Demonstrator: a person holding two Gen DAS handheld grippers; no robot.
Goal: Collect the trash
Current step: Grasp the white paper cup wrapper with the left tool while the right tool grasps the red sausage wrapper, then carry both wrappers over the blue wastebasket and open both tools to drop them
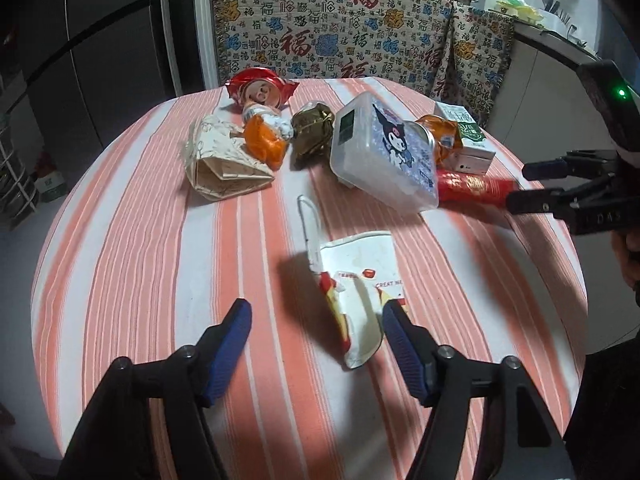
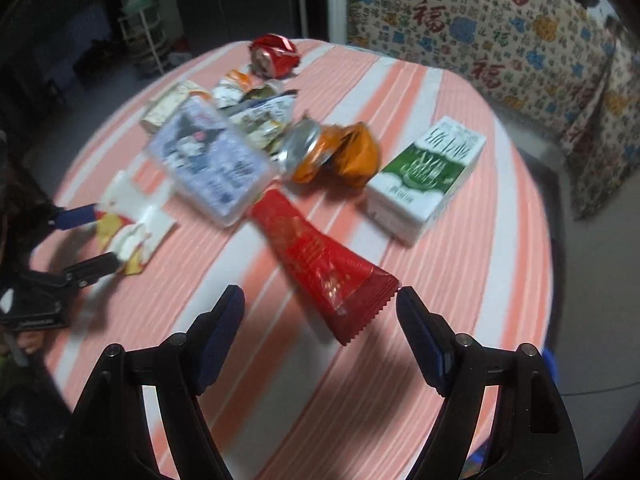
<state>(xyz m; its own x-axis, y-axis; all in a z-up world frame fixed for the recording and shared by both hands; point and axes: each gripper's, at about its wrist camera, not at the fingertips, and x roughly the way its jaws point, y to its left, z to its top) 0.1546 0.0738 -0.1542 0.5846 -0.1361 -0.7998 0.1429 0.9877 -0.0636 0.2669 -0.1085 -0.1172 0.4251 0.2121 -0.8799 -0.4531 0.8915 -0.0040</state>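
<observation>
Trash lies on a round table with an orange-and-white striped cloth (image 1: 120,240). My left gripper (image 1: 316,316) is open, its jaws either side of a crumpled white and yellow wrapper (image 1: 360,292), which also shows in the right wrist view (image 2: 132,228). My right gripper (image 2: 320,300) is open around the tip of a red foil wrapper (image 2: 320,264), seen from the left wrist too (image 1: 472,188). Farther back lie a plastic Kuromi box (image 1: 384,152), a crushed orange can (image 2: 332,152), a green milk carton (image 2: 428,176), a red crushed can (image 1: 260,88) and a folded paper bag (image 1: 220,160).
A white plastic spoon (image 1: 310,224) lies by the white wrapper. A gold foil wrapper (image 1: 314,130) sits mid-table. A patterned cloth covers furniture (image 1: 340,28) behind the table. A dark fridge (image 1: 80,40) stands at the left, and a counter (image 1: 560,40) at the right.
</observation>
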